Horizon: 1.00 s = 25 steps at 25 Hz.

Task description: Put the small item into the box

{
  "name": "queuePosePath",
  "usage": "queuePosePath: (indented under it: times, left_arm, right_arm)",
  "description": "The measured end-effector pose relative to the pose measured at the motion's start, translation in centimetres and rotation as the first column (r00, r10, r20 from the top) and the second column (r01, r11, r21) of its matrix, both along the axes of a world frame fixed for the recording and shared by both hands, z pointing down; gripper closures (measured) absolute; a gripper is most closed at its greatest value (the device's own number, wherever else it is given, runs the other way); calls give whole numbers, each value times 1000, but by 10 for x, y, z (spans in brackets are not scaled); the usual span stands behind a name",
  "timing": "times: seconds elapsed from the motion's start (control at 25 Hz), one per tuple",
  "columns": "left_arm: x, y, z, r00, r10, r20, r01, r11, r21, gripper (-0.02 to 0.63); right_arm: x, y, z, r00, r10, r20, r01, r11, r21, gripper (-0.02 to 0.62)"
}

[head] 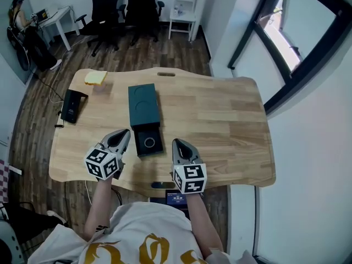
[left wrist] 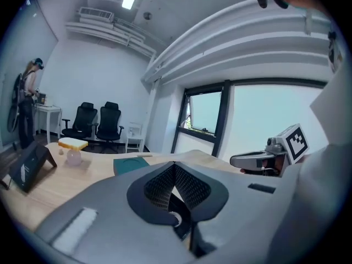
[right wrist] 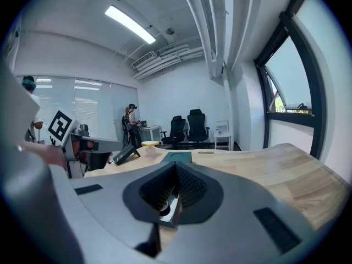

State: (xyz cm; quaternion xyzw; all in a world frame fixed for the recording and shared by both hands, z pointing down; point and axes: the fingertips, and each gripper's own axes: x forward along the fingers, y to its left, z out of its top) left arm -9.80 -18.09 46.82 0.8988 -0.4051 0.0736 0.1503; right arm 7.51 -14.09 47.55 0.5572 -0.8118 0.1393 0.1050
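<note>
A dark teal box lid (head: 143, 104) lies in the middle of the wooden table (head: 220, 114). Its open base (head: 148, 141), with a round ring insert, sits just in front of it. A small pinkish translucent item (head: 102, 88) rests at the far left beside a yellow sponge (head: 95, 78); the left gripper view shows the item (left wrist: 73, 157) too. My left gripper (head: 125, 134) is shut and empty, just left of the base. My right gripper (head: 177, 143) is shut and empty, just right of it. Both are far from the item.
A black stand-like device (head: 72, 105) lies near the table's left edge. Office chairs (head: 118, 4) and a white side table (head: 183, 15) stand beyond the far edge. A window wall (head: 286, 43) runs along the right.
</note>
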Motion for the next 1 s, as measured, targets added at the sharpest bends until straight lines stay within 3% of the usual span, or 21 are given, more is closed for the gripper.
queuePosePath:
  times: [0.4,0.72,0.88,1.0]
  left_arm:
    - [-7,21,-1,1000,-1,16,0,1000,22,604]
    - [-8,24,1,1000,2,4,-2,1000,6,604]
    - [-11,20,2,999,-16,-37,16,1000,-12,604]
    - [-10,19,8,1000,-15,-11,15,1000,-22,604]
  right_arm:
    - [-3,17,-9,1000,15,-4,-15,1000,22,591]
    - [-4,21,-8,1000,8,13,-8,1000,26,591]
    - [-3,18,-7,1000,7,6,-7,1000,24,591]
    - [-3,16,-5,1000,-9,-9,9,1000,23,591]
